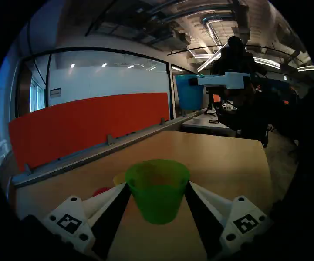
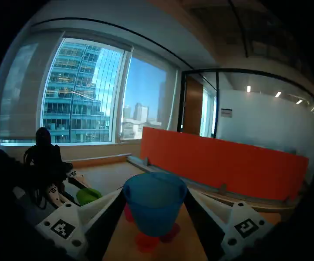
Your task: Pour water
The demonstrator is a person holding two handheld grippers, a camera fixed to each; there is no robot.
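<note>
The left gripper (image 1: pixel 157 186) has its jaws pressed on both sides of an upright green cup (image 1: pixel 158 198), down near the table (image 1: pixel 226 152); the right gripper (image 2: pixel 154 191) clamps a blue cup (image 2: pixel 154 211) the same way, also upright. Seen from the right gripper, the green cup sits lower and to its left, well apart, so I'd say the blue cup must come over it before tipping.

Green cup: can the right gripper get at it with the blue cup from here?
Likely yes: the right gripper holds the blue cup in open air; nothing stands between it and the green cup in the left gripper.
</note>
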